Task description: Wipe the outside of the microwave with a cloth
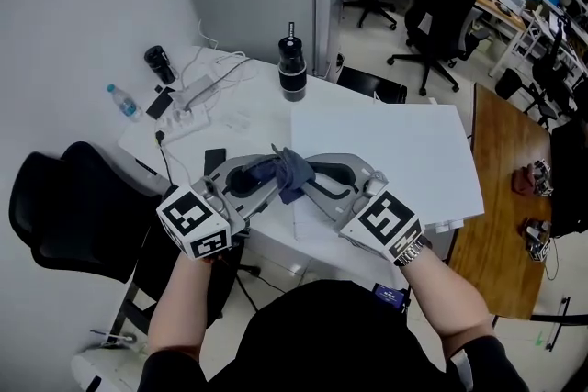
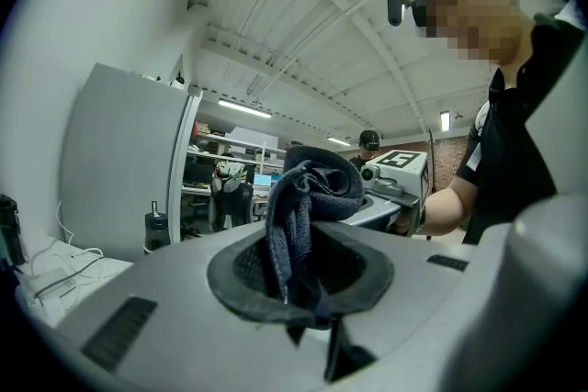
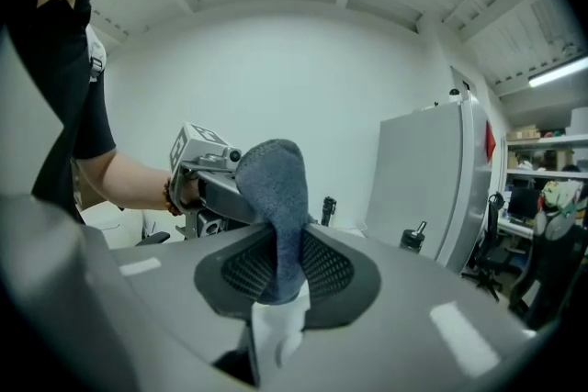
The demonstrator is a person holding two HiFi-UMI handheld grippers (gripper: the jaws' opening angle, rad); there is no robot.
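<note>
Head view: near the desk (image 1: 230,119) front edge, the left gripper (image 1: 262,180) and right gripper (image 1: 310,180) are both clenching their fingers on one dark cloth (image 1: 290,172). Tugging apart risks dropping it short of the white microwave (image 1: 386,151) just beyond.

I see a black flask (image 1: 292,69); left of it, a power strip (image 1: 188,96) and a water bottle (image 1: 122,102); beyond it, an office chair (image 1: 439,14).

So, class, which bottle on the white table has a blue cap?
The small clear bottle at the table's left edge; the taller bottle farther right is black.
</note>
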